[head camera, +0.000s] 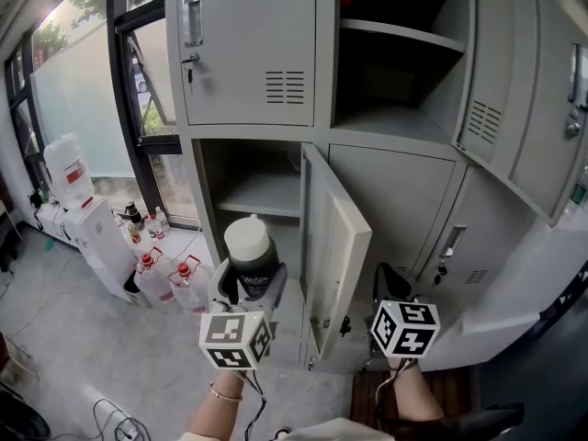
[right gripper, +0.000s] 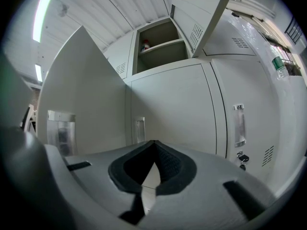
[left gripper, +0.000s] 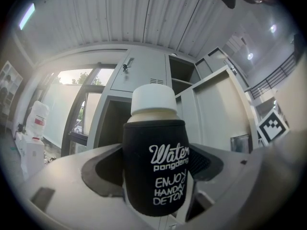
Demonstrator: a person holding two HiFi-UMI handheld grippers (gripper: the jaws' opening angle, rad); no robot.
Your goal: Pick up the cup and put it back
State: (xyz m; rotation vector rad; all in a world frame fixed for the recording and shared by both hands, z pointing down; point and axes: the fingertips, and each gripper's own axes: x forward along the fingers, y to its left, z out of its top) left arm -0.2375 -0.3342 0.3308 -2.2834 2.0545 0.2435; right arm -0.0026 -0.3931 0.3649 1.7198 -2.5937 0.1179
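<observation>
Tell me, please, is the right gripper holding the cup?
No, the right gripper has its jaws closed together with nothing between them, while the cup is clamped in the left gripper.

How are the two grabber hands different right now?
The left gripper squeezes the cup in its black sleeve; the right gripper is shut on nothing. The left gripper is held before the open locker, the right gripper on the other side of its open door, facing closed ones. Both carry a black-and-white marker cube.
</observation>
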